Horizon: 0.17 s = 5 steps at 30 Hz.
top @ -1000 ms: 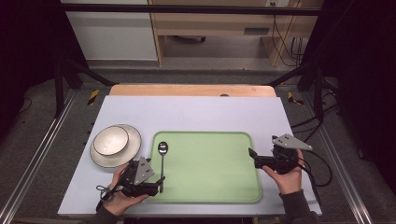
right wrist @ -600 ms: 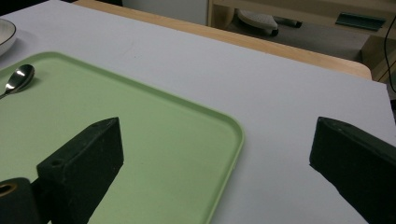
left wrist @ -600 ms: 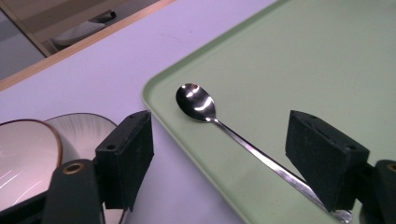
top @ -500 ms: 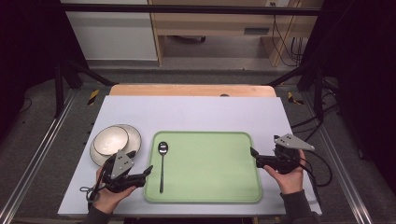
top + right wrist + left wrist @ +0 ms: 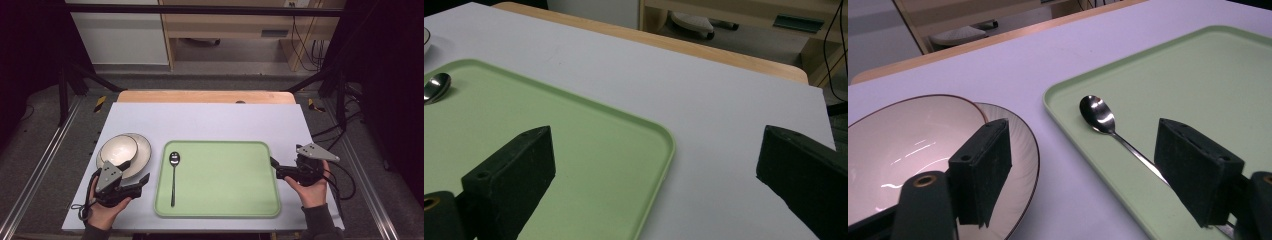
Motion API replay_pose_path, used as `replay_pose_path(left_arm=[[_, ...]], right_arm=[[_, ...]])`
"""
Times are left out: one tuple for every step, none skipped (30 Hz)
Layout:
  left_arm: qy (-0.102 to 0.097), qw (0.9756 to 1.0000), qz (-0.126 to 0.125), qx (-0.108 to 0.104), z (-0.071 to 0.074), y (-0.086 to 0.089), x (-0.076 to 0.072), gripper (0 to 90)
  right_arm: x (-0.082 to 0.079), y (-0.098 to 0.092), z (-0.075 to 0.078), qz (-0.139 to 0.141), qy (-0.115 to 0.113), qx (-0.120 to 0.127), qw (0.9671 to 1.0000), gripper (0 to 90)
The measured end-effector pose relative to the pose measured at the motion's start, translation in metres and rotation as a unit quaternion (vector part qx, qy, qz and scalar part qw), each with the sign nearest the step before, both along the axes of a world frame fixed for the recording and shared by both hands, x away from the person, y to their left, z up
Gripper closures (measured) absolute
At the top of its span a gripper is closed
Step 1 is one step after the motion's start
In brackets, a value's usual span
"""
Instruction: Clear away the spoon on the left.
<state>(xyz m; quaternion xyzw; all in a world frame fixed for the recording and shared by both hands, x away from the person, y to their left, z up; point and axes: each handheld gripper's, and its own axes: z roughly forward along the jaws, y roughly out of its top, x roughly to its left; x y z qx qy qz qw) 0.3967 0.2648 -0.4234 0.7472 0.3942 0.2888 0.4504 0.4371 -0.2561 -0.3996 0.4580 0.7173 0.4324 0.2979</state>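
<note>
A metal spoon (image 5: 173, 172) (image 5: 1108, 125) lies along the left side of the green tray (image 5: 225, 200) (image 5: 1208, 75) (image 5: 574, 145), bowl end away from me. A cream bowl (image 5: 118, 150) (image 5: 898, 145) sits on a white plate (image 5: 141, 150) (image 5: 1020, 150) left of the tray. My left gripper (image 5: 142, 181) (image 5: 1093, 175) is open on the table between the plate and the tray, holding nothing. My right gripper (image 5: 274, 167) (image 5: 656, 175) is open at the tray's right edge, nothing between its jaws.
The white table top (image 5: 210, 120) reaches back to a wooden strip (image 5: 205, 96) at its far edge. Cables (image 5: 345, 185) trail off the right side. A cabinet and shelving stand beyond the table.
My left gripper let go of the spoon's handle and drew back left off the tray, toward the plate. The spoon stays on the tray. The right gripper barely moved.
</note>
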Motion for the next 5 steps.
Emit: replay_pose_path(left_arm=[[0.000, 1.0000, 0.000, -0.001, -0.0003, 0.0008, -0.0004, 22.7], [0.000, 1.0000, 0.001, -0.003, -0.0008, 0.0018, -0.0007, 22.6], [-0.001, 1.0000, 0.002, -0.003, -0.0010, 0.0025, -0.0009, 22.5], [0.000, 1.0000, 0.003, -0.004, -0.0013, 0.0030, -0.0009, 22.5], [0.000, 1.0000, 0.003, -0.005, -0.0016, 0.0034, -0.0012, 22.5]], right_arm=[[-0.0001, 0.0000, 0.0000, -0.001, 0.000, 0.000, 1.0000, 2.6], [-0.0001, -0.0002, 0.0001, -0.001, -0.001, 0.000, 1.0000, 2.6], [-0.0001, -0.0002, 0.0002, -0.001, -0.001, 0.000, 1.0000, 2.6], [-0.0001, -0.0003, 0.0002, -0.001, -0.001, 0.000, 1.0000, 2.6], [-0.0001, -0.0004, 0.0002, -0.001, -0.001, -0.001, 1.0000, 2.6]])
